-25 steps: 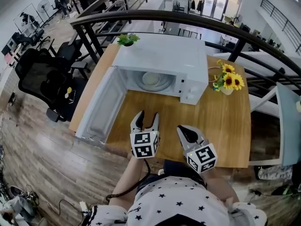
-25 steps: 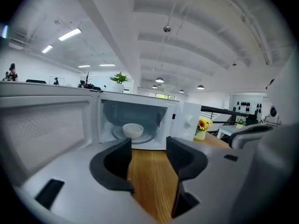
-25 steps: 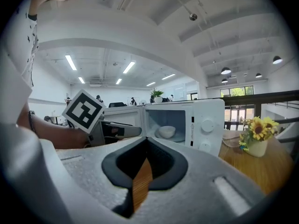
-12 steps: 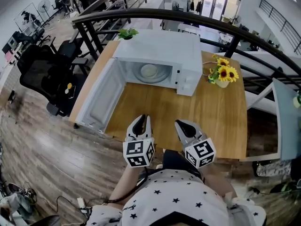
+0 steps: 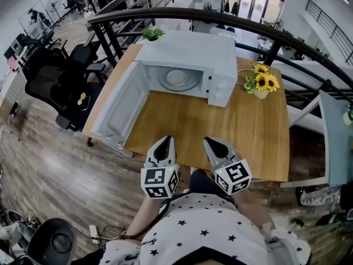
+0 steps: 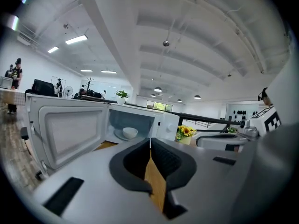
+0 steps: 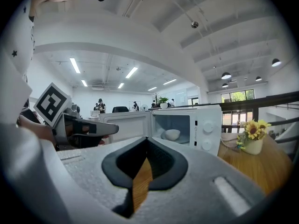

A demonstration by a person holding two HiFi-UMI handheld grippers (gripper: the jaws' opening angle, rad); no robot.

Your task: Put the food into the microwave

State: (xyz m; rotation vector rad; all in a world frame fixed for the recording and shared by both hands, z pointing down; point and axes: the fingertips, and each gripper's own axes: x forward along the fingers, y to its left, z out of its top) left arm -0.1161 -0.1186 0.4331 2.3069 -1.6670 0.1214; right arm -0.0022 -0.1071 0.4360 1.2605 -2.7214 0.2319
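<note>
White bowl is resting in the microwave at the desk's far edge, the food delivered. The left gripper and right gripper are withdrawing, jaws pressed together, empty.

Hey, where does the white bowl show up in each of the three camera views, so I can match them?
Head view: the bowl is upper centre, inside the open microwave.
Left gripper view: the bowl is left of centre, inside the microwave.
Right gripper view: the bowl is just right of centre, inside the microwave.
Shared landmark: the sunflowers stand right of the microwave in every view.
</note>
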